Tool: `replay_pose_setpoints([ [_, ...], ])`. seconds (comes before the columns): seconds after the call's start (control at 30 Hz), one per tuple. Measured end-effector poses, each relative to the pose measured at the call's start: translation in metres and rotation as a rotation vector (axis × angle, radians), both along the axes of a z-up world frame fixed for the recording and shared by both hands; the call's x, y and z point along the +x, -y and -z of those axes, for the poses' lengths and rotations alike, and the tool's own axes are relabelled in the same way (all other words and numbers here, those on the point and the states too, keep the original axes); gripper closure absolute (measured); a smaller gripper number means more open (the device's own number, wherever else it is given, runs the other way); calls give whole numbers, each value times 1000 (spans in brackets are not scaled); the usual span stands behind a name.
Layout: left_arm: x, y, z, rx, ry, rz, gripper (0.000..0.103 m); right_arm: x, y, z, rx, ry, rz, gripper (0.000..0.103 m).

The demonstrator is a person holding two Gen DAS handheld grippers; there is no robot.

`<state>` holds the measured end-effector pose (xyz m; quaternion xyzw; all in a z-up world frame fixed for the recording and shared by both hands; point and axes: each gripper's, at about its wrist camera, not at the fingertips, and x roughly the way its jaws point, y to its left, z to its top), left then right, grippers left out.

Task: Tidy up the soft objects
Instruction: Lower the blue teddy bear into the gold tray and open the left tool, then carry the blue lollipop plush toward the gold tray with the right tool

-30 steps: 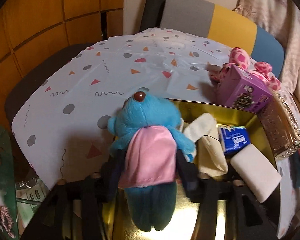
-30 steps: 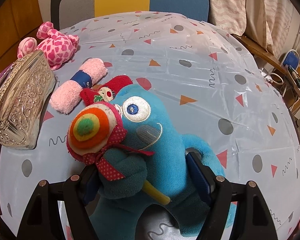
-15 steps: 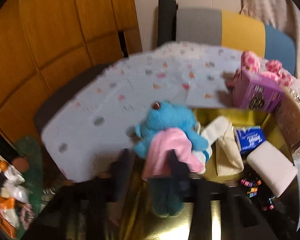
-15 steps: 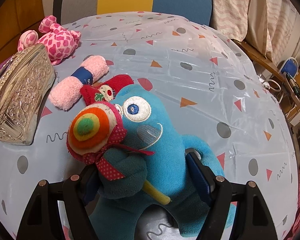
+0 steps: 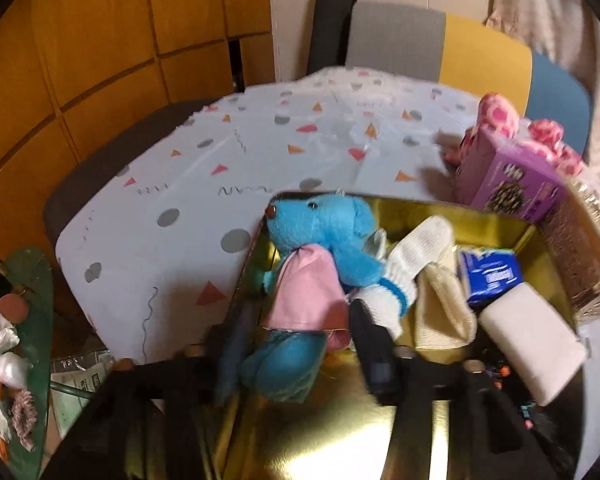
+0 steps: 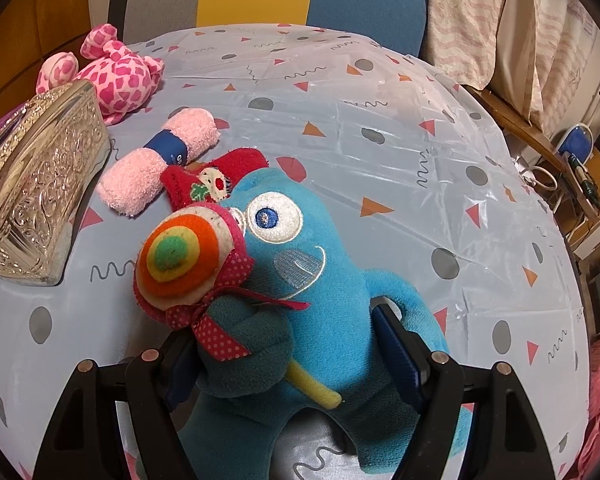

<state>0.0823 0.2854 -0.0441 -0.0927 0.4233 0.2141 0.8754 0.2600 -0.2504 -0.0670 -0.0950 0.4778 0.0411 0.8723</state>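
Observation:
A blue plush with a pink cape [image 5: 324, 228] lies in the gold tin [image 5: 320, 440], leaning on its left wall. My left gripper [image 5: 300, 344] straddles the plush's legs. Its jaws are opening, and a gap shows beside the right finger, so the pads do not press. In the right wrist view my right gripper [image 6: 292, 360] is shut on a blue monster plush [image 6: 312, 280] that hugs a felt lollipop [image 6: 176, 256], held above the patterned tablecloth [image 6: 380, 128].
The tin also holds a white sock [image 5: 396, 292], a cream cloth [image 5: 440, 312], a blue packet [image 5: 492, 276] and a white roll [image 5: 532, 344]. Nearby are a purple box [image 5: 508, 184], a silver ornate box [image 6: 32, 184], a pink spotted plush [image 6: 116, 76], a pink towel roll [image 6: 156, 160] and a red sock [image 6: 204, 178].
The caped plush has sunk from above the tin's corner down into the tin, with its head now turned left. The left gripper drew back a little. The right gripper and its plush stayed put.

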Motion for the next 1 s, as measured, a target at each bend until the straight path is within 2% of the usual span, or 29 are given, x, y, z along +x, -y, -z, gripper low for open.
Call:
replay_pose_setpoints([
  [0.1,-15,8,-15,10,51,-2,43,-1,-3,0,-14,-2,7,25],
  [0.17,-24,18,-23,14,79,11,32,-1,-7,0,-33,-3,18,26],
  [0.3,-40,41,-35,-3,128,50,31,-3,-11,-3,-34,-27,69,27],
  [0.5,-49,80,-44,-34,155,169,31,-12,-7,-8,59,-95,155,27],
  [0.57,-49,90,-47,-39,162,195,31,-18,-8,-8,75,-113,173,27],
  [0.73,-48,107,-48,-50,168,239,30,-35,-5,-9,188,-163,242,27],
  [0.87,-46,113,-46,-64,163,256,29,-46,-15,-9,183,-172,228,27],
  [1.0,-45,118,-42,-75,158,273,28,-54,-29,-10,116,-159,182,26],
])
